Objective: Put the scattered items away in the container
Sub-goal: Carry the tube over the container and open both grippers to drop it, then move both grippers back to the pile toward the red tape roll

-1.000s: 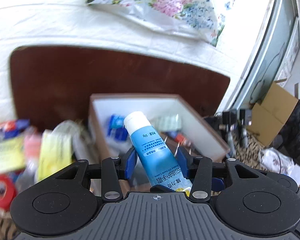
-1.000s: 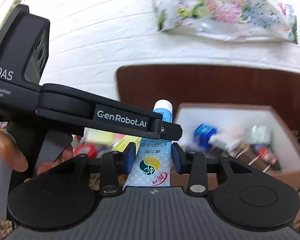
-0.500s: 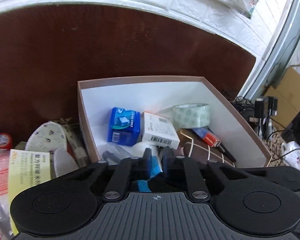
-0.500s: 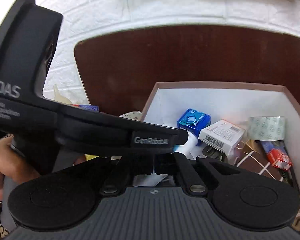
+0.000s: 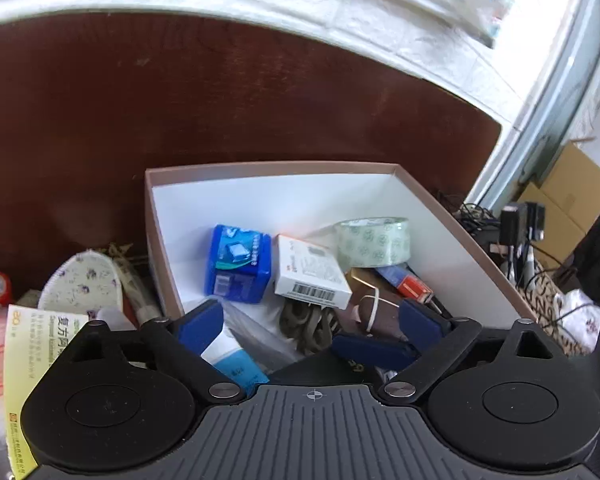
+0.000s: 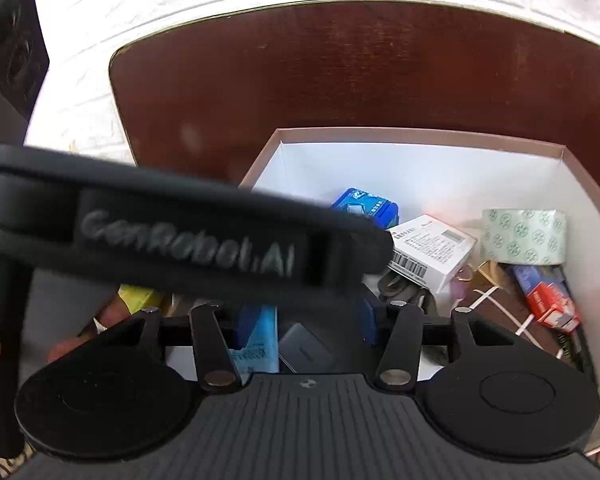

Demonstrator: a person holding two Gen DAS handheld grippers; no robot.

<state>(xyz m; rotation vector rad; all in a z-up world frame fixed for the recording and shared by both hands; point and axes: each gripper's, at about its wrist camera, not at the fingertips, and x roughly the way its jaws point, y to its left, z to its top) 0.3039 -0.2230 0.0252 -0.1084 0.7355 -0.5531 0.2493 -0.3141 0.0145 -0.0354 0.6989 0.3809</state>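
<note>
Both grippers have dropped over the box (image 5: 300, 200), jaws opening, so the blue hand-cream tube (image 5: 236, 364) lies freed inside beside the left gripper (image 5: 312, 328); best lift straight clear, right gripper (image 6: 304, 324) likewise.

Matt cardboard box (image 5: 432, 204), glossy clear tape roll (image 5: 374, 242), glossy plastic tube (image 5: 236, 362), polished wood board (image 5: 220, 112).

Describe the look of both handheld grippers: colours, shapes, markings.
Left gripper: matte black ribbed body, two round discs, silver pivot pins, blue finger pads. Its side reads "GenRobot.AI". Right gripper: same black build, blue pads, small crosshair mark.
</note>
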